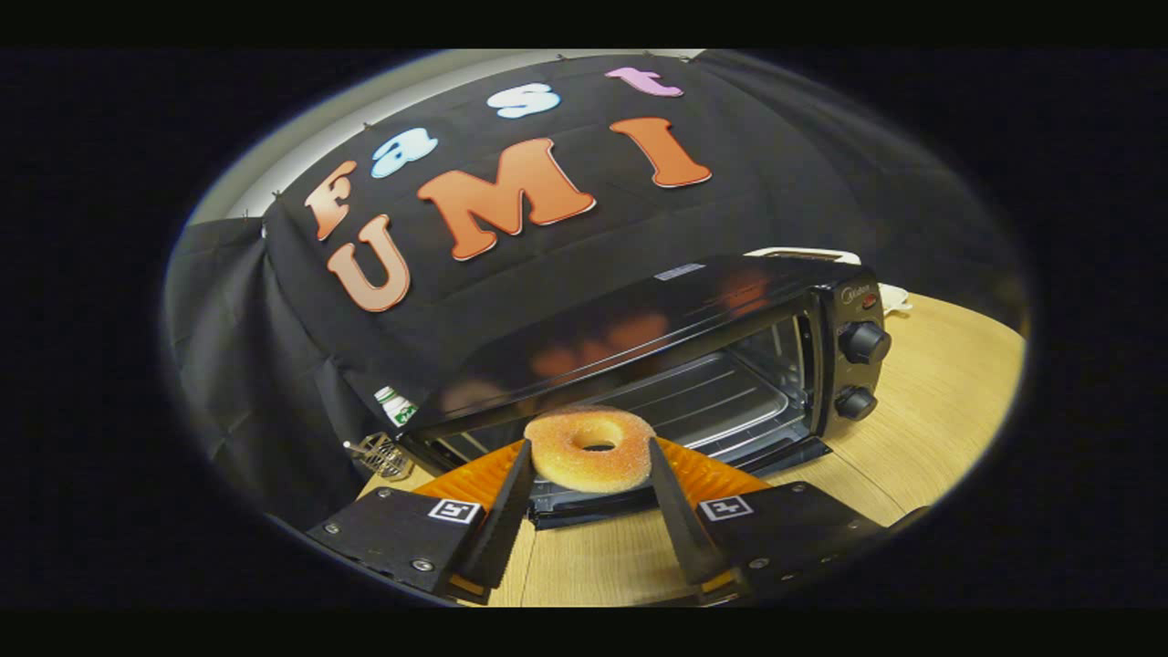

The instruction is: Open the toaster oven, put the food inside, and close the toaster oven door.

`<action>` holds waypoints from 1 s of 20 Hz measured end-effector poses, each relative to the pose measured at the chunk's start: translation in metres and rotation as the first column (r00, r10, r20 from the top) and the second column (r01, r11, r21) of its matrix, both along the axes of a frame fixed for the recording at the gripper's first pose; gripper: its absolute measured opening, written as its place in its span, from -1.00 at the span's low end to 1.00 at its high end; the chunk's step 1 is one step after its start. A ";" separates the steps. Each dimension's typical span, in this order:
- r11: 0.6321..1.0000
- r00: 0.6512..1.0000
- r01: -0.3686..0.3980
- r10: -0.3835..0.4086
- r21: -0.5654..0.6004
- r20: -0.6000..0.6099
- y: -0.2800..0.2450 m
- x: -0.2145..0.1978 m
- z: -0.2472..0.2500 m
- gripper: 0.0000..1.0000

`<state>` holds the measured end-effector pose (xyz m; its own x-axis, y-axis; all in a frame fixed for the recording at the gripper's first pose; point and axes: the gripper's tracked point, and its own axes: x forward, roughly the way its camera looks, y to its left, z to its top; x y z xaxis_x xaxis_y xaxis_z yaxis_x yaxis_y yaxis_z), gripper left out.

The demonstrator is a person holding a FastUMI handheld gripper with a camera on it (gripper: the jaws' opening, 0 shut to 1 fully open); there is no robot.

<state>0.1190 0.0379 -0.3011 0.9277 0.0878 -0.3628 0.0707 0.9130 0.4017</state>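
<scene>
Gripper view: the level hand-held gripper (591,467) grips a doughnut (591,449) before the open toaster oven (693,365).

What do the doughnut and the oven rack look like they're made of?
Doughnut, held between the gripper fingers: likely foam or soft plastic replica, matte with a gritty, sugar-like coat. Oven rack in the toaster oven: thin parallel wires that glint, apparently bare or plated metal.

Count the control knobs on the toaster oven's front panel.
2. The upper knob and lower knob sit stacked on the toaster oven's panel, beside its open cavity. The gripper holds the donut.
</scene>
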 end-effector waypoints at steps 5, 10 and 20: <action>0.997 0.998 0.060 -0.059 0.058 -0.022 -0.014 0.032 -0.009 0.44; 0.997 0.995 0.068 -0.065 0.036 -0.075 -0.012 0.036 -0.028 0.57; 0.972 0.999 -0.009 0.019 -0.235 0.040 -0.004 -0.053 -0.002 0.97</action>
